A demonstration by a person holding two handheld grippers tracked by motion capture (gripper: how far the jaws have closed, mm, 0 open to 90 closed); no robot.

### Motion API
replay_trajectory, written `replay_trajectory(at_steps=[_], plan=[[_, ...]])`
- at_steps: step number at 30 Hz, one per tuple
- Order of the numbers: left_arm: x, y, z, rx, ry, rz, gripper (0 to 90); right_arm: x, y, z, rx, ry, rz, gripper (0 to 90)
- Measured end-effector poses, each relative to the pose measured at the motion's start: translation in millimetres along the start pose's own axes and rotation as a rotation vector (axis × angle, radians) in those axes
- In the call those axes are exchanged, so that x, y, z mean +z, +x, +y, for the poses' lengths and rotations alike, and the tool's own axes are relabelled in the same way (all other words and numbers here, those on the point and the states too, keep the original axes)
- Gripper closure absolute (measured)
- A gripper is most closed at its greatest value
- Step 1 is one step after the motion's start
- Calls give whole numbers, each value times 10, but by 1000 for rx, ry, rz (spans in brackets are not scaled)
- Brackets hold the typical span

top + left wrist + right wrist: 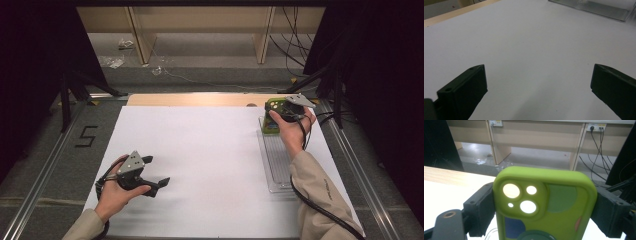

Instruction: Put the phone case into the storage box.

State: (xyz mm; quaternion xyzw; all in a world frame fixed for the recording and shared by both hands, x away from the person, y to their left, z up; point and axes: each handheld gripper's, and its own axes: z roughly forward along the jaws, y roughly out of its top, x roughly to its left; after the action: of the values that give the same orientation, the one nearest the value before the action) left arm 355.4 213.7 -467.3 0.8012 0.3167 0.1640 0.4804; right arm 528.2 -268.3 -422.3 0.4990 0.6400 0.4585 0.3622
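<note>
High view first: the right gripper (278, 111) sits in the upper right of the frame, clamped on a lime green phone case (274, 106) that's held over the far end of a clear plastic tray (278, 167). The tray runs down the right side of the white sheet (200, 150), pretty close to its right edge. Lower left, the left gripper (156, 171) hangs over the sheet with its jaws spread wide and nothing in them. Only writing I can make out is a black "5" (87, 136) taped on the grey floor, left of the sheet. Loads of open white space in the middle between the two hands. A strip of wooden tabletop (190, 99) peeks out along the sheet's far edge.

Left gripper view: two black jaws at the bottom corners, far apart, just bare sheet (531, 50) between them. The tray (594, 8) is way off at the top right, and the wood edge (454, 13) cuts the upper left corner.

Right gripper view: the case (544, 205) is dead centre, standing upright, with a jaw pressed on each of its long sides. Camera cutouts sit upper left on the case, with dull green, blue and pinkish shapes printed on it. No brand or text readable. Behind it are wooden shelving (511, 135) and black cables (596, 152) hanging from wall sockets at the upper right.
</note>
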Motion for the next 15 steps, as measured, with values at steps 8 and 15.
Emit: replay_trajectory(at_steps=[8, 15], plan=[[0, 1, -1, 1, 1, 0, 1, 7, -1, -8, 0, 4, -1, 167], [1, 0, -1, 0, 0, -1, 1, 13, 2, -13, -4, 3, -2, 167]])
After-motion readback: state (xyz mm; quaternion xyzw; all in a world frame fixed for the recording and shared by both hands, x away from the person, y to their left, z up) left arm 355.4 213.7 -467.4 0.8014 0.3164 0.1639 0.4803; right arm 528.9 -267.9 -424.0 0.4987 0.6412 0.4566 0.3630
